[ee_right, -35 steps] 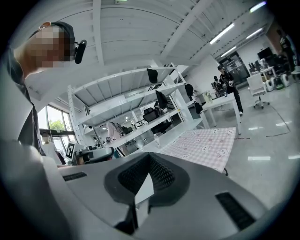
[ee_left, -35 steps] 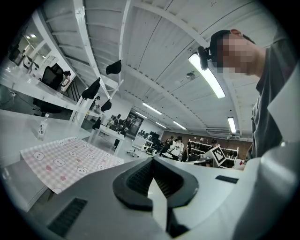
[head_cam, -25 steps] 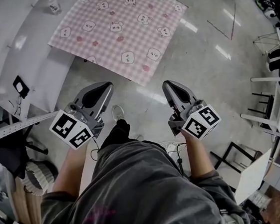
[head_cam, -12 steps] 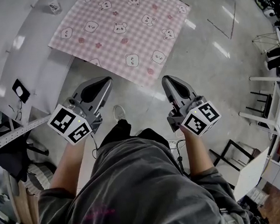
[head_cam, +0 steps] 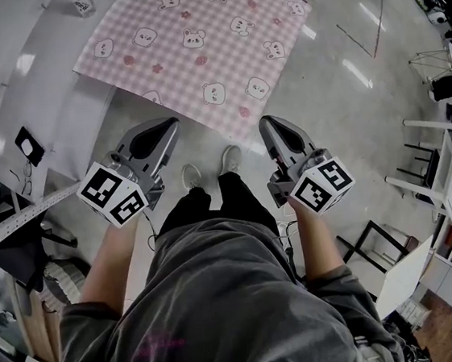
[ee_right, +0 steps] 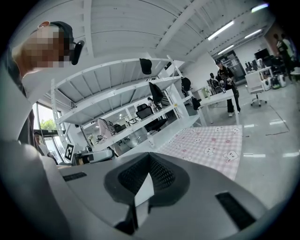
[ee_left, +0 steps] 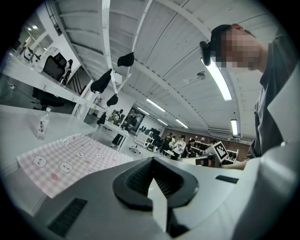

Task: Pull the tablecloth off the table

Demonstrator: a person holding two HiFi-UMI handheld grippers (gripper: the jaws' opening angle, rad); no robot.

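Bright, even overhead strip lighting, glare patches on the glossy floor [head_cam: 340, 114], strong fisheye bending, dark vignetted corners

pink tablecloth [head_cam: 194, 42] (bear print) on table [head_cam: 8, 47]; left gripper [head_cam: 168, 127], right gripper [head_cam: 268, 123] near, apart.

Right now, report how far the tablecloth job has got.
Done: nothing; the pink bear-print tablecloth lies spread flat on the white table. In hand: the left gripper and right gripper hover short of its near edge, jaws together, empty. Left: reach the edge, grip it, pull the cloth off.
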